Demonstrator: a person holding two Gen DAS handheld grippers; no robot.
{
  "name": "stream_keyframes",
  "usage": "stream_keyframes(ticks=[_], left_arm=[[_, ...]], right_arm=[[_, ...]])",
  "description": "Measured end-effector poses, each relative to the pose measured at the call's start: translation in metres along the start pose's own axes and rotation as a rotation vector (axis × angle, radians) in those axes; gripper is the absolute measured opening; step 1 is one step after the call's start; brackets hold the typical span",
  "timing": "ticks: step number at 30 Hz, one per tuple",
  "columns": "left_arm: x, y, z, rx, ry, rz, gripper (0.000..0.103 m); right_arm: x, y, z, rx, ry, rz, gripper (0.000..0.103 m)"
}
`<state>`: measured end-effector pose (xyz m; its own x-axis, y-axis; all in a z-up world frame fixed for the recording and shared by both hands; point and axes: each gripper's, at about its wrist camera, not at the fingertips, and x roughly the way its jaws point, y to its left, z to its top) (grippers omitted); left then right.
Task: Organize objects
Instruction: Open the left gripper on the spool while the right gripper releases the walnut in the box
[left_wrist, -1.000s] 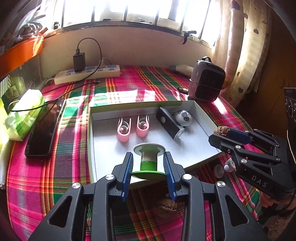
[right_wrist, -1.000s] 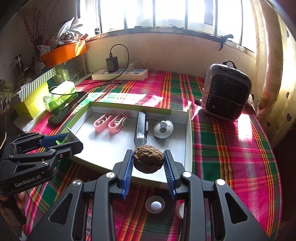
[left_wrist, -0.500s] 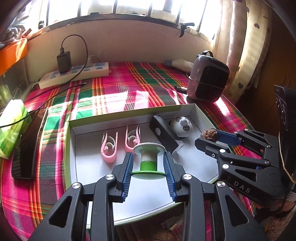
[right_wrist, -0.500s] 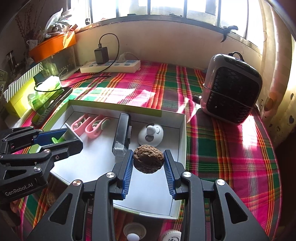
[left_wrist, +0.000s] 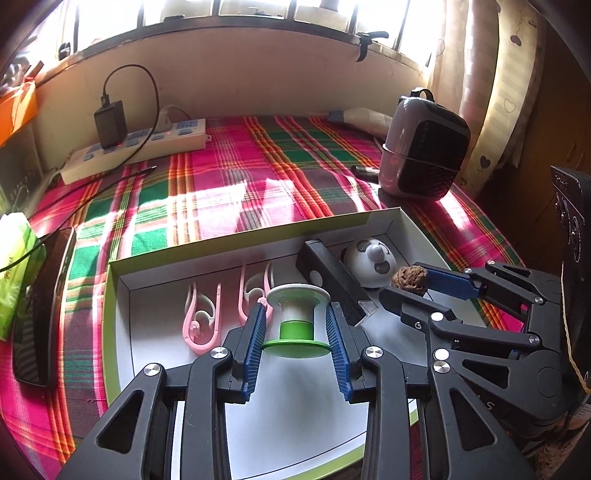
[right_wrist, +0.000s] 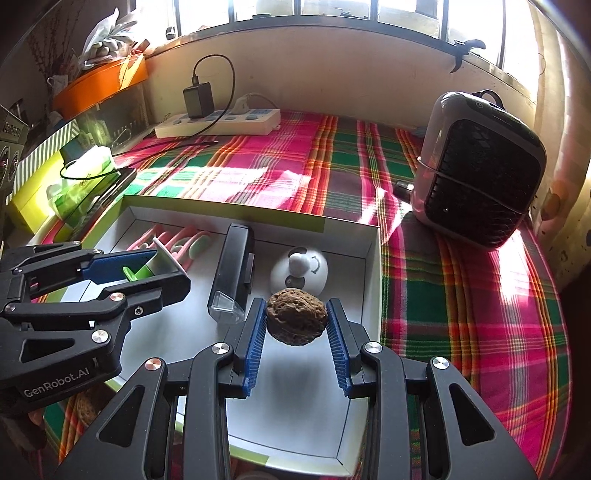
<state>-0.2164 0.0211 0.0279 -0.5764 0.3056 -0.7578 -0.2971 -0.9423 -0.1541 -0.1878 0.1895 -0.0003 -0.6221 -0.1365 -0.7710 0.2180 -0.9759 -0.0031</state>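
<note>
Green spool (left_wrist: 297, 325) clamped in the left tool (left_wrist: 297, 334) and walnut (right_wrist: 296, 316) clamped in the right tool (right_wrist: 296, 325) had moved from the tray's 6 o'clock edge to above the white tray (right_wrist: 295, 417), ready for release

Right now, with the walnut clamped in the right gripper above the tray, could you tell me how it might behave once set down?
The walnut looks round, so it would probably roll on the tray's smooth floor. Its wrinkled shell likely grips the ribbed pads, so slipping seems unlikely.

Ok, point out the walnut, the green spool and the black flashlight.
walnut (right_wrist: 296, 316), right wrist view, middle of its shell.
green spool (left_wrist: 296, 329), left wrist view, green core.
black flashlight (right_wrist: 235, 262), right wrist view, its black body.
</note>
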Motion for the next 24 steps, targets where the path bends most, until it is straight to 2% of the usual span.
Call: stream_keyframes(ticks=[13,24], left_arm=[[0.005,-0.008,0.001,0.044,-0.009,0.004,0.032],[0.015,-0.005,0.000,0.040,0.024,0.026,0.032]], right_arm=[[0.002,0.003,0.000,-0.031,-0.002,-0.010,0.035],[0.005,0.004,0.002,-0.041,0.001,-0.019,0.034]])
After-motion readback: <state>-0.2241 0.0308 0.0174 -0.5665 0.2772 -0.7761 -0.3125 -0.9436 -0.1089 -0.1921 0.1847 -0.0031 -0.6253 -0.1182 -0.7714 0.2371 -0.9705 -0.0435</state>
